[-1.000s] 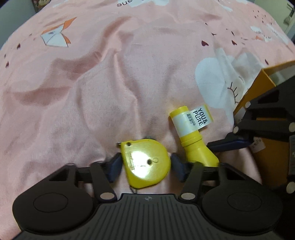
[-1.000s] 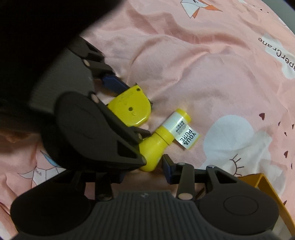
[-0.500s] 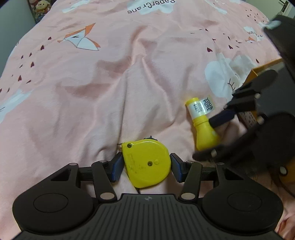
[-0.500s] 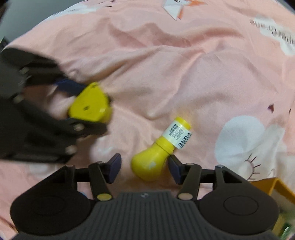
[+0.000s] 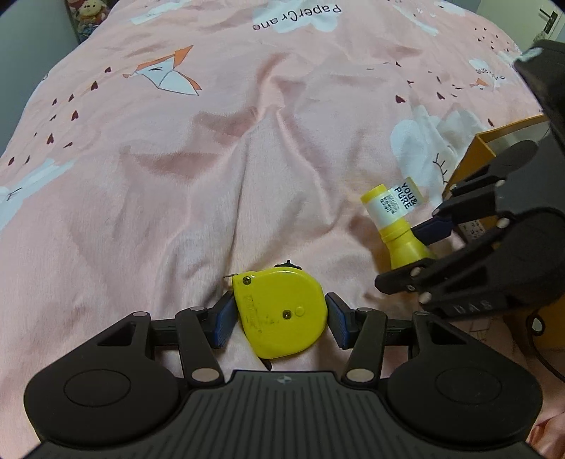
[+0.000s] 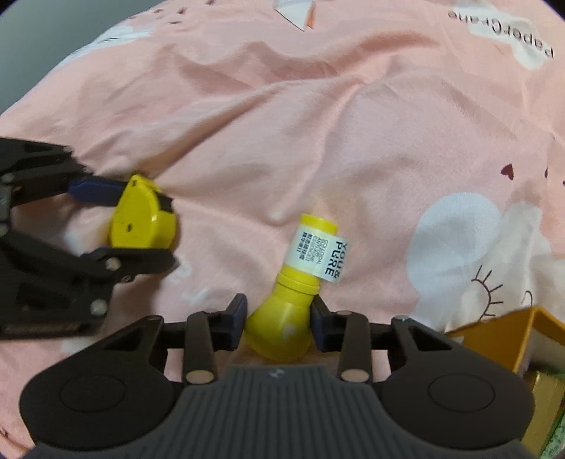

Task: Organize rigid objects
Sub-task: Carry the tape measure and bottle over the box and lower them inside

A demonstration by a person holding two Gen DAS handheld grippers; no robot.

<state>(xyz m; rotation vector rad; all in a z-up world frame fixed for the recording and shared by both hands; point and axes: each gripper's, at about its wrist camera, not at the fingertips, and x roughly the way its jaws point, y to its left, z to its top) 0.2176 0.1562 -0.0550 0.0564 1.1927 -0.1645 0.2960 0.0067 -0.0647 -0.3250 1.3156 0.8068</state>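
A yellow tape measure [image 5: 280,312] sits between my left gripper's [image 5: 279,319] blue pads, which are shut on it, just above the pink bedsheet. It also shows in the right wrist view [image 6: 143,220]. A yellow bottle [image 6: 296,293] with a white "YOU & PURE" label sits between my right gripper's [image 6: 279,323] pads, which are shut on its wide body. The bottle also shows in the left wrist view [image 5: 395,222], at the right, with the right gripper [image 5: 423,247] around it.
A pink printed bedsheet [image 5: 212,159] covers the whole surface, with folds in the middle. An open orange box [image 5: 494,148] stands at the right edge, and it also shows in the right wrist view [image 6: 512,335]. Plush toys [image 5: 86,14] sit far back left.
Both grippers have lifted away from the sheet and moved apart, each with its object. The right gripper's pads have closed onto the bottle.
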